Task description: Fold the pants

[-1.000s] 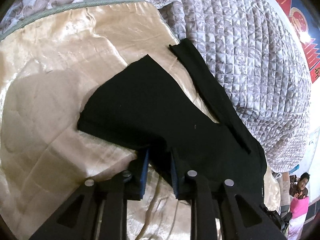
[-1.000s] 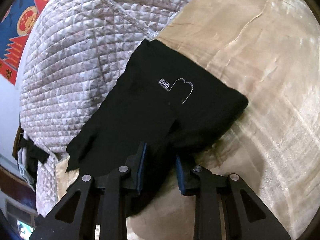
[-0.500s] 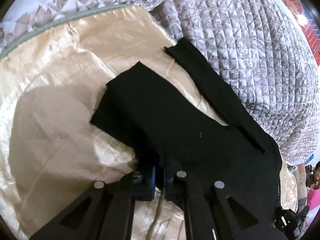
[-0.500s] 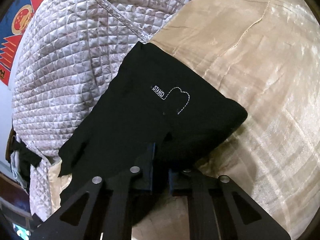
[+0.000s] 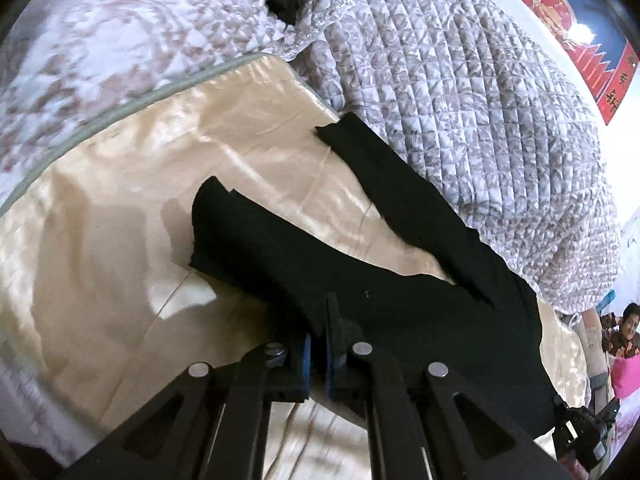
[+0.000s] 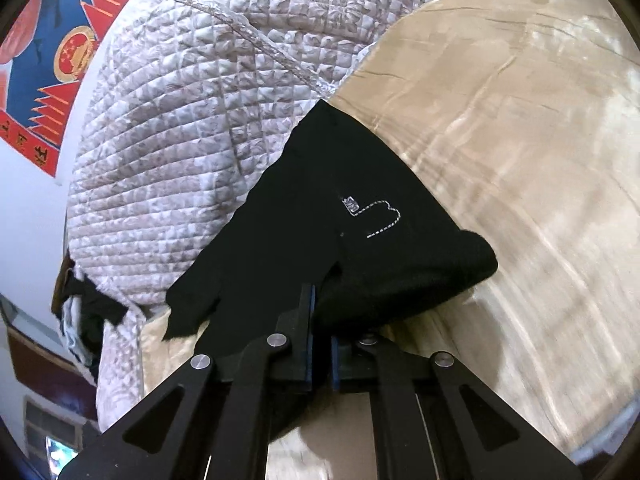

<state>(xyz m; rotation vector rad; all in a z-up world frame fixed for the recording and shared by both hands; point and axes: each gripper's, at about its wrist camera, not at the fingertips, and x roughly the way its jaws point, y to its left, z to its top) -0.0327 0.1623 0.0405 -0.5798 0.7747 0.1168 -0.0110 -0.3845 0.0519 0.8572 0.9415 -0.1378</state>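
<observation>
Black pants (image 5: 400,280) are spread on a glossy beige satin bedcover (image 5: 120,240) on a bed, with a grey-and-white quilted blanket (image 5: 460,100) bunched just beside them. In the left wrist view, the left tongs (image 5: 318,340) are clenched on the near edge of the fabric, which is pinched between the blue pads (image 5: 306,364); one pant leg is seen raised off the bedcover, and the other leg lies along the edge of the quilt. In the right wrist view, the right tongs (image 6: 320,344) are likewise clamped on the dark cloth, a fold of which is gathered and lifted just above the pads. A small white stitched logo (image 6: 372,216) is seen on the pants near the waist. A red-and-blue poster (image 6: 44,60) is visible on the wall behind the quilt. A person (image 5: 624,332) is seen at the far right edge of the left view.
</observation>
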